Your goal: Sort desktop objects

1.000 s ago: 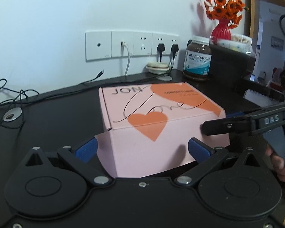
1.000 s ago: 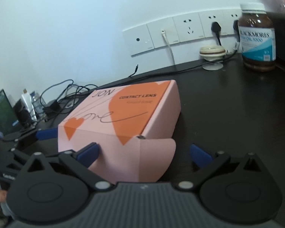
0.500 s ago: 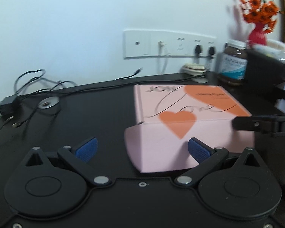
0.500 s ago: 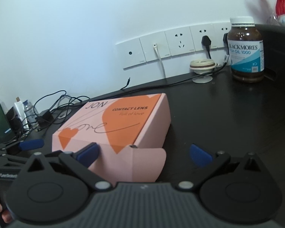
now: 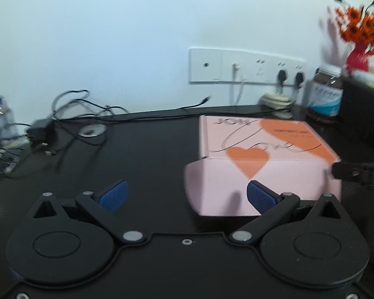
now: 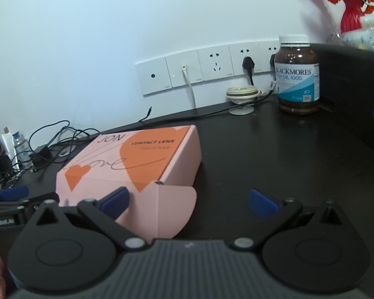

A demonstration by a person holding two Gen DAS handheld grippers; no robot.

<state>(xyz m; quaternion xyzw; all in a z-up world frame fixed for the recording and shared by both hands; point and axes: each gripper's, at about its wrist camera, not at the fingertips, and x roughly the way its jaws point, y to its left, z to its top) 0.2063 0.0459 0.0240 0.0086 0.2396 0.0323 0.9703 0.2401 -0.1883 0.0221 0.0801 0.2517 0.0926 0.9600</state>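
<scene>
The pink cardboard box with orange hearts [image 6: 134, 164] lies flat on the black table [image 6: 274, 154], closed. It looks light, stiff but crushable; opposite side walls suit gripping. Left hand-held gripper [image 5: 185, 195] and right hand-held gripper [image 6: 188, 200] both gape wide, empty, flanking it.

Both wrist cameras sit low over the black desk [image 5: 149, 149], looking along their own fingers toward the white wall's socket strip [image 6: 204, 71]. The left view faces it from the pink box's [image 5: 261, 164] left, the right view from the box's [image 6: 137, 164] right; both share box, sockets and supplement jar [image 6: 298, 74].
</scene>
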